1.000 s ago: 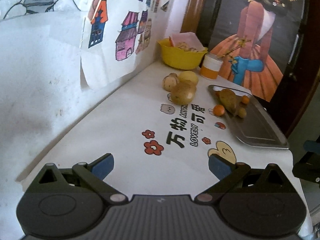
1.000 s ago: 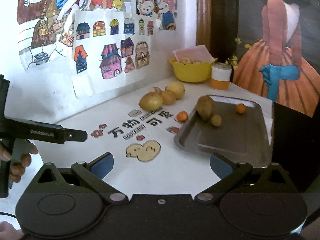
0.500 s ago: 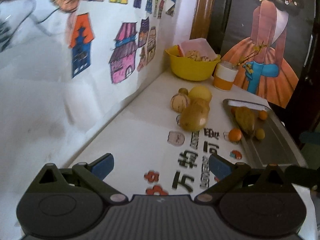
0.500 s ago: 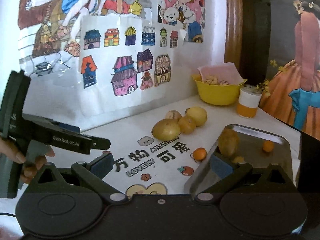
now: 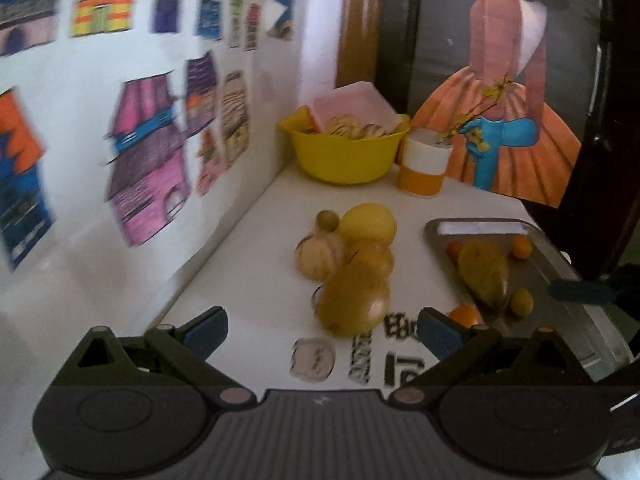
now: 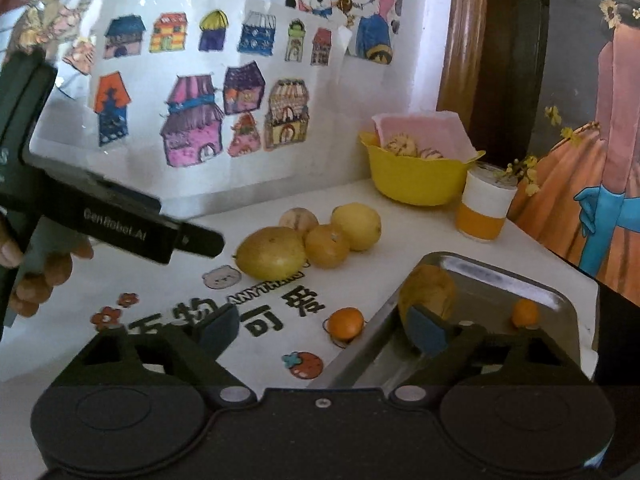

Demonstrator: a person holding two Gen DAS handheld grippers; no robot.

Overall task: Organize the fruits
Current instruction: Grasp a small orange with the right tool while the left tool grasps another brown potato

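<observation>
While both sets of jaws stand spread w/ nothing between them, the left gripper (image 5: pixel 322 330) points at a cluster of loose fruit on the white table (image 5: pixel 248 248). Just ahead of its jaws, slightly right of centre, lies the big yellow-green fruit (image 5: pixel 354 298); behind that a round orange-brown fruit (image 5: pixel 370 254), a pale tan one (image 5: pixel 318 256) to its left, a yellow lemon-like fruit (image 5: pixel 370 222) farther back, and a small brown ball (image 5: pixel 327 220) beside it. A small orange (image 5: pixel 464 314) sits right by the tip of the right-hand finger, touching or nearly touching the metal tray (image 5: pixel 568 292) edge; can't tell which.

The right gripper (image 6: pixel 322 326) hangs over the tray's near-left corner. The small orange lies just ahead between its jaws, on the table. Its right finger overlaps a large brownish fruit (image 6: pixel 430 288) in the tray; another tiny orange (image 6: pixel 525 312) sits farther right inside. Yellow bowl (image 6: pixel 416 178) and orange-white cup (image 6: pixel 484 212) stand well beyond the jaws.
</observation>
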